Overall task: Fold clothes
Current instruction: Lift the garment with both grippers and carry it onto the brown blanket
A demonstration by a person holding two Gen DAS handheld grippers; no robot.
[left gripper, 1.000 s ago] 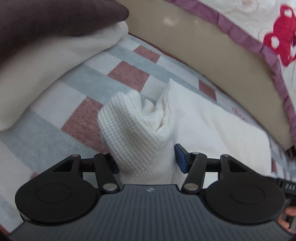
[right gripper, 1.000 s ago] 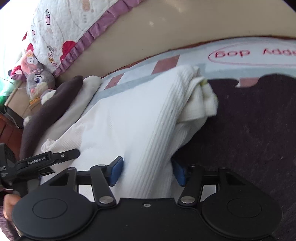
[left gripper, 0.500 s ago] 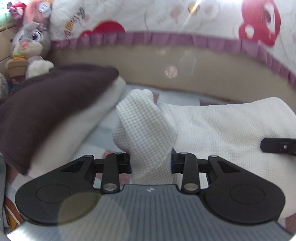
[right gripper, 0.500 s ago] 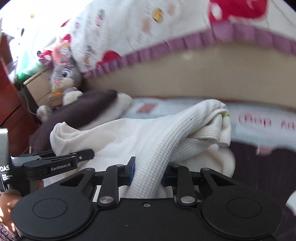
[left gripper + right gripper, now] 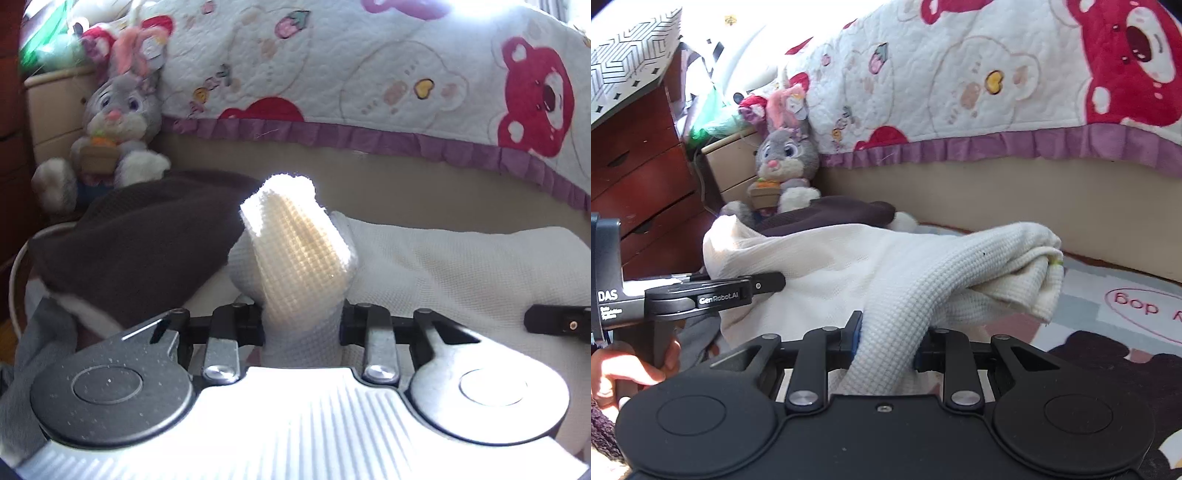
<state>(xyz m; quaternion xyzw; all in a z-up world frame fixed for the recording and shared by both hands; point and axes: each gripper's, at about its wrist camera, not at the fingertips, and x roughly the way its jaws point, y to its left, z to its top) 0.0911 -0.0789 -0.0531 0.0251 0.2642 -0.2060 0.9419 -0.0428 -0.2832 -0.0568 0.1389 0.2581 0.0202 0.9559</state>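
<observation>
A white waffle-knit garment (image 5: 443, 266) is held up off the mat between both grippers. My left gripper (image 5: 303, 326) is shut on a bunched corner of it (image 5: 295, 240) that sticks up, lit by sun. My right gripper (image 5: 888, 341) is shut on another bunched part; the cloth (image 5: 849, 258) stretches left toward the left gripper (image 5: 716, 291) and its folded end (image 5: 1034, 273) droops to the right. The right gripper's tip shows in the left wrist view (image 5: 557, 324).
A dark brown garment over a white one (image 5: 140, 243) lies at left. A plush rabbit (image 5: 783, 162) sits against a beige drawer unit (image 5: 735, 166). A bed with a bear quilt (image 5: 997, 74) runs across the back. A checked mat (image 5: 1126, 295) and a dark cloth (image 5: 1108, 369) lie below.
Both grippers have closed on the white garment and lifted it off the mat; the views have tilted up from the mat toward the bed and the plush rabbit.
</observation>
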